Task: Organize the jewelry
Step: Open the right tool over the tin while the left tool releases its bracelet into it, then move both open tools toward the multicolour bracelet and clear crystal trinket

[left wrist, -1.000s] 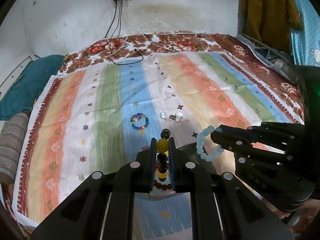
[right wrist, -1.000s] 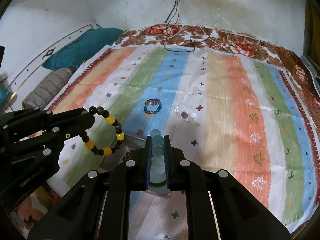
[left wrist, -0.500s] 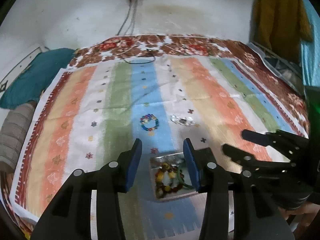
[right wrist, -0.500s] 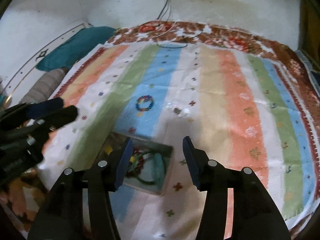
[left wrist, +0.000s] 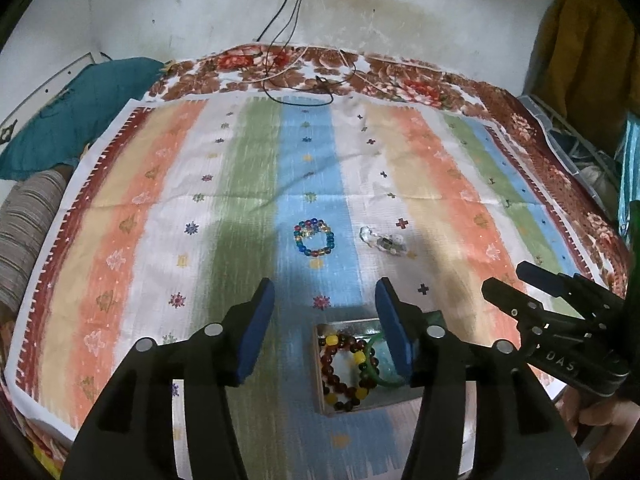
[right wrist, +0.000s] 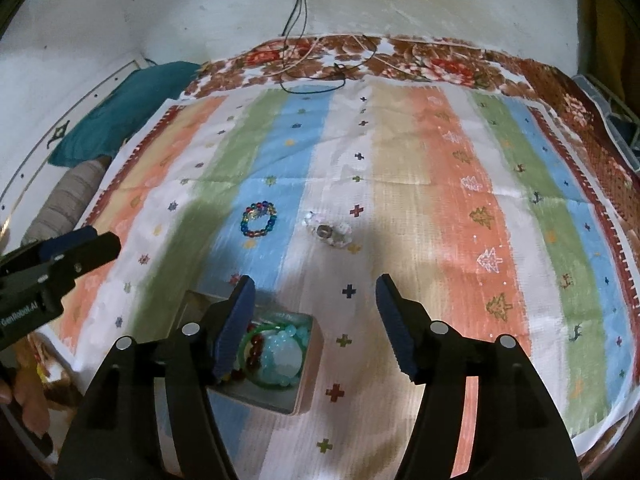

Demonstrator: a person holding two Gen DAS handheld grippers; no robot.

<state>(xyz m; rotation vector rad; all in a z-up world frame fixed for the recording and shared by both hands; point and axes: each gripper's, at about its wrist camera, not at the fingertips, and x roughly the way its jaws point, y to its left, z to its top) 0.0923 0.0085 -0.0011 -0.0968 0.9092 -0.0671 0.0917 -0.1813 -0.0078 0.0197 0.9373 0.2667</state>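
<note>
A small open metal box [left wrist: 368,402] [right wrist: 308,376] lies on the striped cloth near its front edge. In it lie a brown-and-yellow bead bracelet [left wrist: 344,372], a green bangle [left wrist: 378,380] [right wrist: 250,340] and a pale blue bead bracelet [right wrist: 282,354]. A multicoloured bead bracelet [left wrist: 315,238] [right wrist: 259,220] and a clear crystal bracelet [left wrist: 384,242] [right wrist: 330,234] lie on the cloth farther back. My left gripper [left wrist: 326,328] is open and empty above the box's left side. My right gripper [right wrist: 316,328] is open and empty above the box's right side.
The striped cloth [left wrist: 440,184] covers a floral bed cover [left wrist: 400,80]. Black cables [left wrist: 296,80] run down the wall onto the bed's far edge. A teal pillow [left wrist: 76,112] and a striped bolster [left wrist: 28,224] lie at the left. Clothes [left wrist: 584,52] hang at the right.
Both grippers opened and dropped their bracelets into the box, the left the brown-and-yellow one, the right the pale blue one. Both then lifted and drew back.
</note>
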